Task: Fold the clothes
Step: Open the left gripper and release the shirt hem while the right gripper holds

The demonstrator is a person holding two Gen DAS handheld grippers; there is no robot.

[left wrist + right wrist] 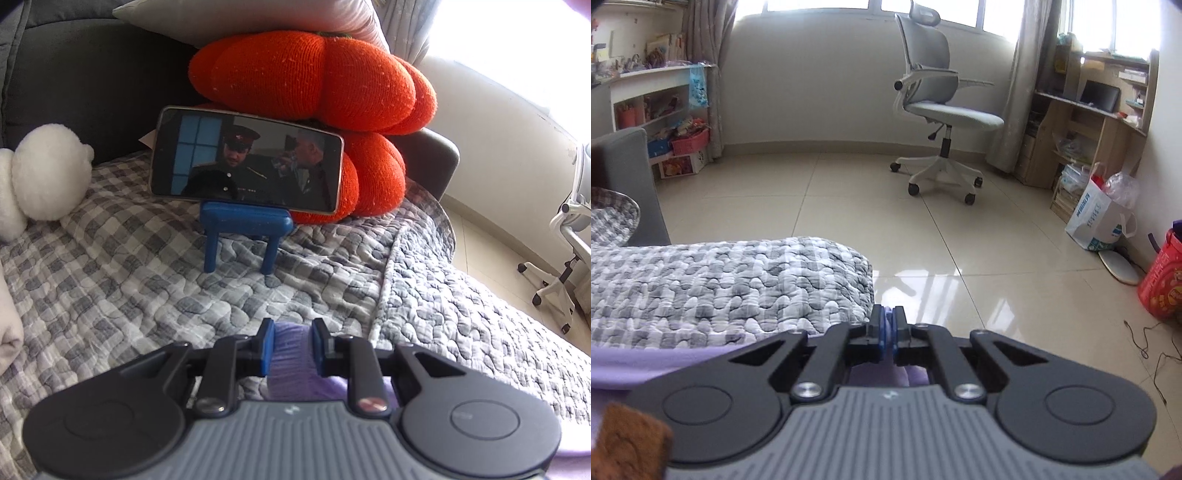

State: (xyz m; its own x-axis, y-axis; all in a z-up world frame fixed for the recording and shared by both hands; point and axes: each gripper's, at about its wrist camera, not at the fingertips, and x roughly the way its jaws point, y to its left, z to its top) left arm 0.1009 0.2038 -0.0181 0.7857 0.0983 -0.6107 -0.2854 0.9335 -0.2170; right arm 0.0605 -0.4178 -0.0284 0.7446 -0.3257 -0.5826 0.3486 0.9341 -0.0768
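A bunched fold of the lilac garment [291, 354] fills the gap between the blue pads of my left gripper [293, 338], which is shut on it above the checked quilt [147, 280]. In the right wrist view my right gripper [888, 325] has its pads pressed together on a thin edge of the same lilac garment [661, 363], which trails off to the left under the tool and across the quilt's edge [731, 280]. This gripper hangs just past the sofa's edge, over the floor.
A phone [245, 160] stands on a small blue stool-shaped holder [243, 236], with orange pumpkin cushions [314, 81] behind and a white plush toy [40, 177] to the left. An office chair [934, 110], desk shelves [1089, 122], bags [1104, 218] and a cable stand on the tiled floor.
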